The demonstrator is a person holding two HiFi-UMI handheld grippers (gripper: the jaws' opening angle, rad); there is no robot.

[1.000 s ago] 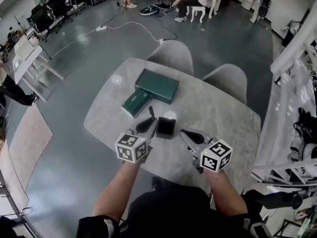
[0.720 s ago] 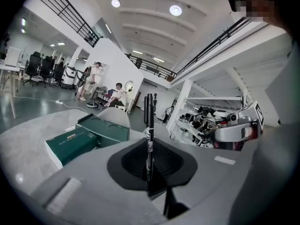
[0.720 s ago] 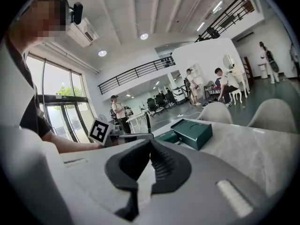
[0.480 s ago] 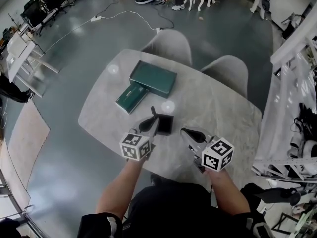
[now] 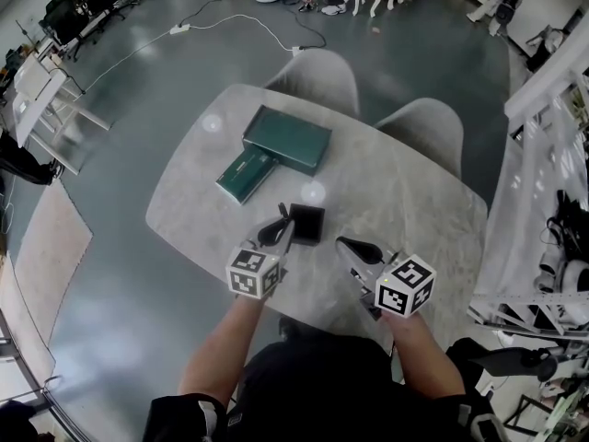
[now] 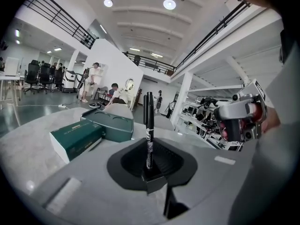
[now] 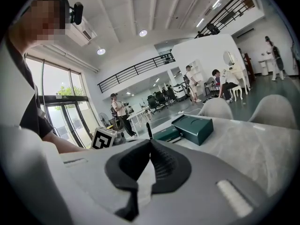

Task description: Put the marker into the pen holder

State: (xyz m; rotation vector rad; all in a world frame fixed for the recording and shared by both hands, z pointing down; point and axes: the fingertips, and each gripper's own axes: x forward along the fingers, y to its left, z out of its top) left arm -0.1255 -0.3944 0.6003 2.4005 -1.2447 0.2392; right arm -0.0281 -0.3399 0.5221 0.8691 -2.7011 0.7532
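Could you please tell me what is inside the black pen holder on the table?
The pen holder shows only a dark opening, with nothing sticking out; its bottom is in shadow. The marker is clamped in the left tool.

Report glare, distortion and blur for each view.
Head view: fisheye bends the room's edges, and two pale glare spots sit on the table. Left gripper view: round black vignette, ceiling lights blown out, the marker in the left claw sharp. Right gripper view: same vignette, windows bright at the left.
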